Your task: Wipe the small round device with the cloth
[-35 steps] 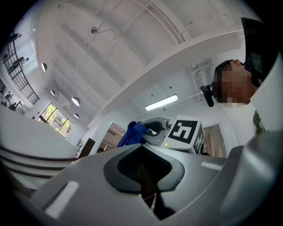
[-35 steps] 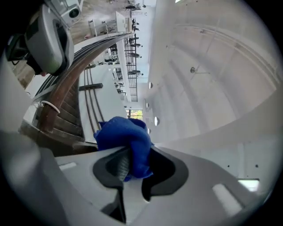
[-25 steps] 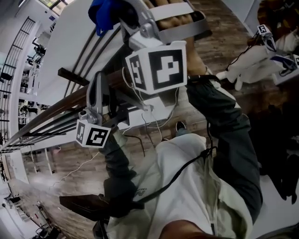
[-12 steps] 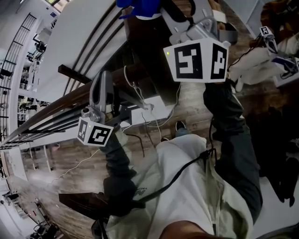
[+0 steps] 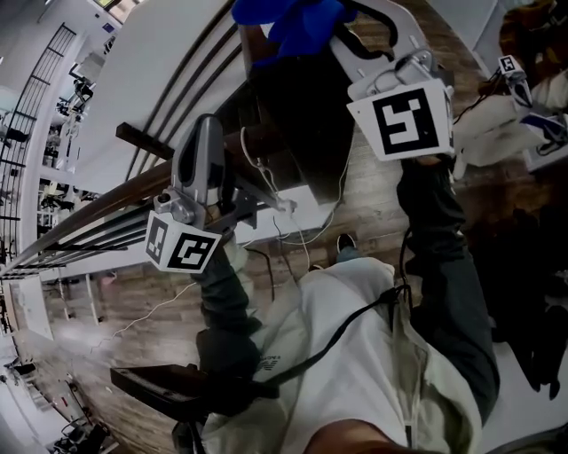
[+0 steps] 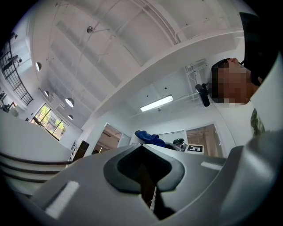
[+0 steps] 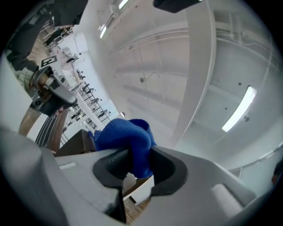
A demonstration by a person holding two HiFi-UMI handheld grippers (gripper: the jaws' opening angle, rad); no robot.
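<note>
The right gripper (image 7: 135,165) has its jaws clamped on the blue cloth (image 7: 124,139). The left gripper (image 6: 143,170) has its jaws closed together, empty.

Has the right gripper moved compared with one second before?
Yes. In the head view the right gripper, shut on the cloth, has gone to the right, further from the wooden rail, which stays in place.
</note>
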